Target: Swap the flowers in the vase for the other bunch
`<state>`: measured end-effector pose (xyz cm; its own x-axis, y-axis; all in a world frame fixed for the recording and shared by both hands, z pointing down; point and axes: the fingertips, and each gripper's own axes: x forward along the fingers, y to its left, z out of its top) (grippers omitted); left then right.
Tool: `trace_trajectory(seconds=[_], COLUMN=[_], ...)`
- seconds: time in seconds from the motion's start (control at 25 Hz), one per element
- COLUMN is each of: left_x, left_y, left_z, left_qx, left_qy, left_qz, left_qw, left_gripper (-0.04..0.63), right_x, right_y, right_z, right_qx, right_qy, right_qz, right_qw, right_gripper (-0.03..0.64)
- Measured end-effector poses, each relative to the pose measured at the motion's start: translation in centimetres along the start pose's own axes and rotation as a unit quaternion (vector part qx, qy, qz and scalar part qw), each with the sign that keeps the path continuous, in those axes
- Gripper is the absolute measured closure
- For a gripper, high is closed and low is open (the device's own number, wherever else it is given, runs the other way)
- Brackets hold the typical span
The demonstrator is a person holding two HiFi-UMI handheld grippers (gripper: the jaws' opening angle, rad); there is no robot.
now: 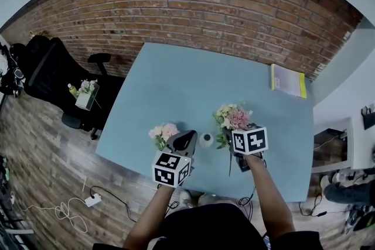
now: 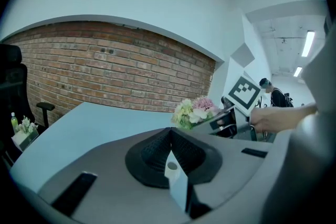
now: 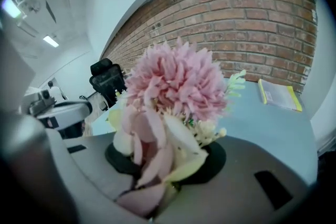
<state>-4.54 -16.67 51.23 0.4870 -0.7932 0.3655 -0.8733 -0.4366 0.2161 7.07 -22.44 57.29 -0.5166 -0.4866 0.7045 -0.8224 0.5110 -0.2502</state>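
Dark-sleeved arms (image 1: 266, 196) of the person, at the lower edge of the head view, nearest item.

Left gripper (image 1: 188, 139): grey, hand-held, with a marker cube. Its tip sits just left of the small white vase (image 1: 206, 139). Jaws are closed together, and no flower is between them in the left gripper view.

Right gripper (image 1: 231, 139): grey, with a marker cube, just right of the vase. Jaws are partly closed and clamped on the stems of a bunch of pink and cream flowers (image 3: 176, 84). The blooms fill the right gripper view. In the head view the heads stand right of and beyond the vase, and a stem hangs down on the near right of it, apart from it.

Small white vase: upright on the light blue rectangular table (image 1: 193, 79), near its front edge, between the two grippers.

Second bunch of pale pink and cream flowers (image 1: 163, 132): on the table, left of the vase, past the left gripper.

Yellow-green booklet (image 1: 287, 80): flat on the table, well beyond and right of the vase.

Black office chair (image 1: 50, 70): on the wooden floor, far left of the vase.

Red brick wall (image 1: 193, 3): behind the table, farthest from the vase.
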Motion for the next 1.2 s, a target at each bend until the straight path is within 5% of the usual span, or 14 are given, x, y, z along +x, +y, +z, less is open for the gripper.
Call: trace_trajectory(seconds=[0.64,1.2], left_x=[-3.7,-5.7], left_y=[2.7,4.0], left_z=[0.1,0.0], left_qx=[-0.009,-0.013], left_qy=[-0.014,-0.023], left_qz=[0.042,0.065], left_qw=[0.999,0.9976], left_gripper=[0.586,0.586], right_x=[-2.0,-5.3], right_y=[5.9,9.9], right_z=[11.7,17.1], right_qx=[-0.074,-0.128], right_qy=[-0.114,-0.261], right_qz=[0.03,0.028], right_qw=[0.99,0.956], right_gripper=[0.453,0.454])
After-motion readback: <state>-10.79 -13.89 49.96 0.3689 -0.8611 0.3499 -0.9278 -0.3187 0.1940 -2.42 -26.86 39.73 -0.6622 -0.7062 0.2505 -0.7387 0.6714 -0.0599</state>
